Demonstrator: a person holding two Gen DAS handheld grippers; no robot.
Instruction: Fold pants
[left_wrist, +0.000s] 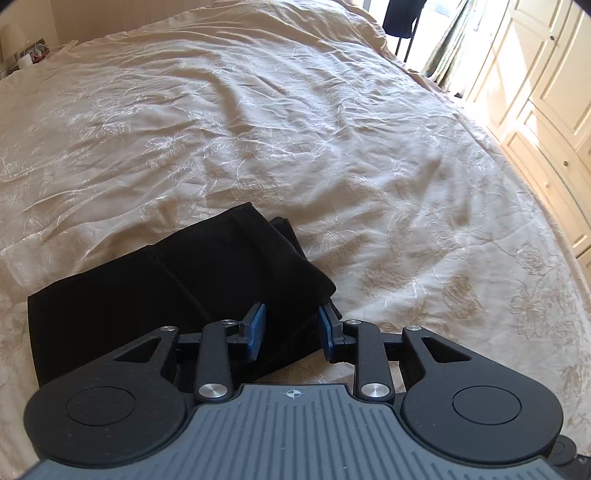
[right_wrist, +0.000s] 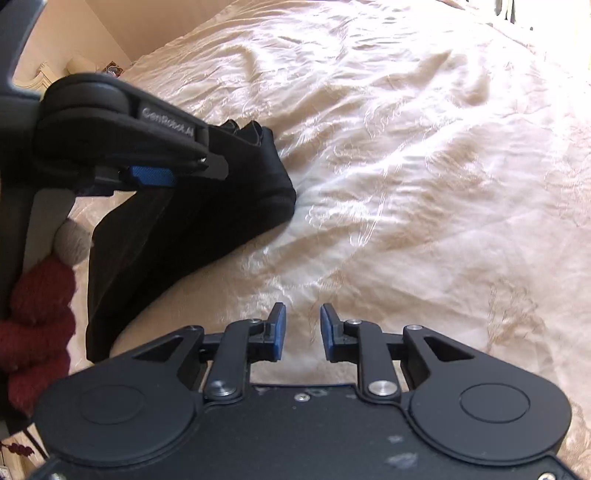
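Observation:
Black pants (left_wrist: 147, 295) lie folded into a thick bundle on the cream bedspread (left_wrist: 295, 129). My left gripper (left_wrist: 291, 330) hangs just above the bundle's near right corner. Its blue pads (left_wrist: 256, 328) stand apart with dark cloth showing in the gap, and neither presses on it. In the right wrist view the same pants (right_wrist: 192, 229) lie at the left, with the left gripper's blue pad (right_wrist: 153, 176) over them. My right gripper (right_wrist: 302, 330) is open over bare bedspread (right_wrist: 406, 184), to the right of the pants, with nothing between its fingers.
A hand in a dark red knitted sleeve (right_wrist: 37, 314) holds the left gripper's handle. Cream wardrobe doors (left_wrist: 535, 92) run along the bed's right side. A dark chair (left_wrist: 400, 18) stands by the window. Small items sit on a bedside table (left_wrist: 26, 55).

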